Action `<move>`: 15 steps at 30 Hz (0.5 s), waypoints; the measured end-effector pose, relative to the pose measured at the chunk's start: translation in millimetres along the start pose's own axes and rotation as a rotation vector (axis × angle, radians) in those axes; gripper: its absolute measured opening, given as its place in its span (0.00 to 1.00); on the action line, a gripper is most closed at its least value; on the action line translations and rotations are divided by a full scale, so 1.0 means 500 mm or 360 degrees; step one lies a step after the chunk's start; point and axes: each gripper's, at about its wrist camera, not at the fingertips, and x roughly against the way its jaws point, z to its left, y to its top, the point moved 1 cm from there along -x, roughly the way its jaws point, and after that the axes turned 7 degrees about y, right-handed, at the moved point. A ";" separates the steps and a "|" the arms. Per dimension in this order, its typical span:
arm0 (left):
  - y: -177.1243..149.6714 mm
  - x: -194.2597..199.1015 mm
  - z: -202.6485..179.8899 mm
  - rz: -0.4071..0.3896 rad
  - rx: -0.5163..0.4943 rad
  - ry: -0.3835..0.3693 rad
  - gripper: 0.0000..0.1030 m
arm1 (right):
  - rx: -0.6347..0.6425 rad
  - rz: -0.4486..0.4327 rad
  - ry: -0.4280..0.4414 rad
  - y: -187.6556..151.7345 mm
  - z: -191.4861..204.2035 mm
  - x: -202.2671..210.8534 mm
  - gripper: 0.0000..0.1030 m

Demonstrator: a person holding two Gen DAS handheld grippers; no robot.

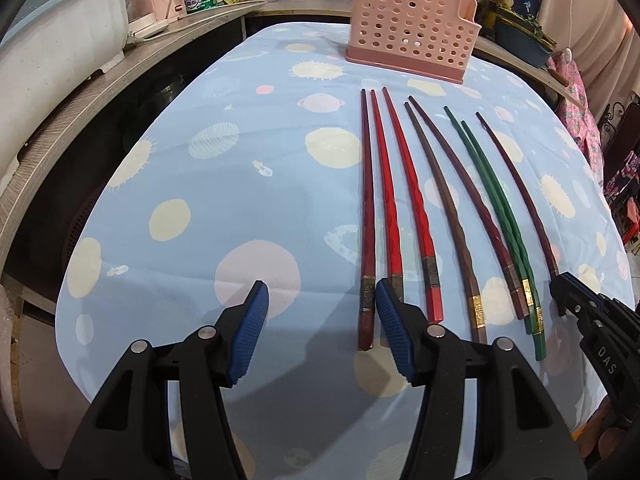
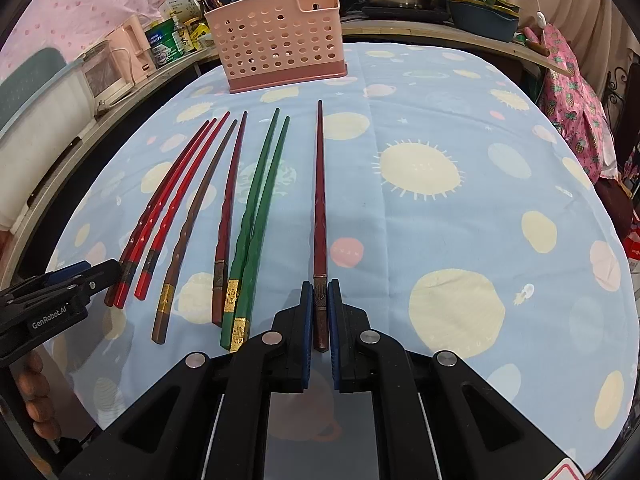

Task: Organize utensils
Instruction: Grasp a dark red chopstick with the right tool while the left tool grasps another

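Right tongs (image 2: 320, 300) sit lowest in frame, pads pinched on the handle end of a dark red chopstick (image 2: 319, 200), the rightmost of the row. Its far length reads as still lying on the tabletop (image 2: 440, 140), so I'd call it gripped, not lifted.

Left tongs (image 1: 322, 304) stand apart, nothing between the pads. They hover at the other end of the row: right pad over the butt of a red chopstick (image 1: 384, 184), and the dark red stick (image 1: 367, 200) at the row's left edge just inside the gap. Not clamped on anything.

Rest of the row, side by side on the patterned cloth: another red one (image 1: 408, 184), a brown one (image 1: 440, 200), a maroon one (image 1: 460, 184), a green pair (image 1: 492, 200) touching each other.

Pink perforated holder (image 1: 404, 32) is upright at the far edge, well apart from the sticks. No chopstick shows above its rim; inside can't be read through the holes.

Progress: near zero, by my read. Eight sticks on the cloth, first pick underway on the right side. Everything else still to go into the holder.
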 end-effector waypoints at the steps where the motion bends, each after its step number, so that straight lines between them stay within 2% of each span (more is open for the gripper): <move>1: -0.001 0.000 0.000 0.0000 -0.0001 0.0002 0.51 | 0.0000 -0.0001 0.0000 0.000 0.000 0.000 0.07; 10: -0.002 -0.004 -0.002 -0.0002 -0.0003 0.0026 0.50 | -0.0001 -0.0001 0.0002 -0.001 -0.001 0.001 0.07; 15: 0.000 -0.003 0.004 -0.0002 0.0006 0.0030 0.32 | -0.0001 -0.0001 0.0001 -0.001 -0.001 0.001 0.07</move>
